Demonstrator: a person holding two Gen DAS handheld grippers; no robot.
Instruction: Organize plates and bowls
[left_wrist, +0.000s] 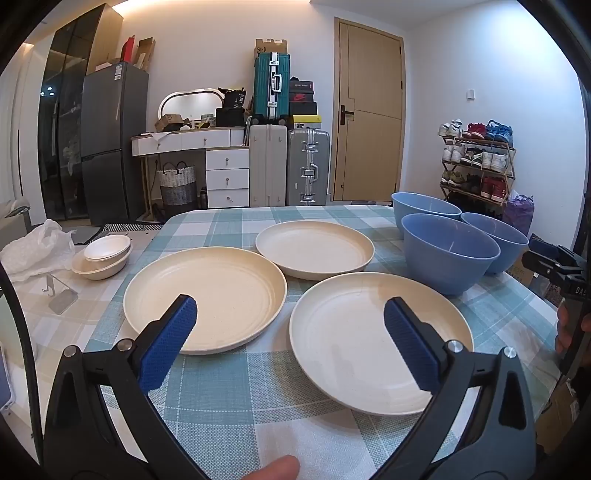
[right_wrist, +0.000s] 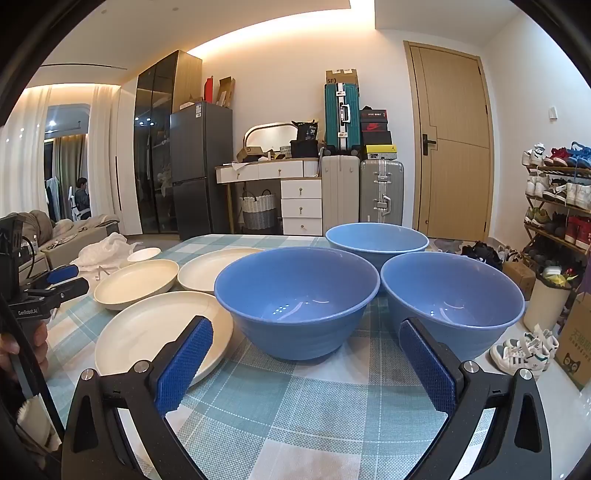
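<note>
Three cream plates lie on the checked tablecloth (left_wrist: 258, 391): one on the left (left_wrist: 205, 299), one further back (left_wrist: 314, 247), one near on the right (left_wrist: 369, 343). To their right stand three blue bowls, upright and close together: a near one (right_wrist: 297, 295), one beside it (right_wrist: 452, 291) and a far one (right_wrist: 376, 240). My left gripper (left_wrist: 290, 314) is open above the gap between the two near plates, holding nothing. My right gripper (right_wrist: 306, 328) is open just short of the near bowls, nothing between its fingers. Each gripper shows at the edge of the other's view.
Small white bowls (left_wrist: 105, 254) sit stacked at the table's left, beside a crumpled plastic bag (left_wrist: 37, 247) and a metal stand (left_wrist: 61, 295). The table's right edge runs just past the bowls; below it are shoes (right_wrist: 524, 350) and a cardboard box (right_wrist: 574, 347).
</note>
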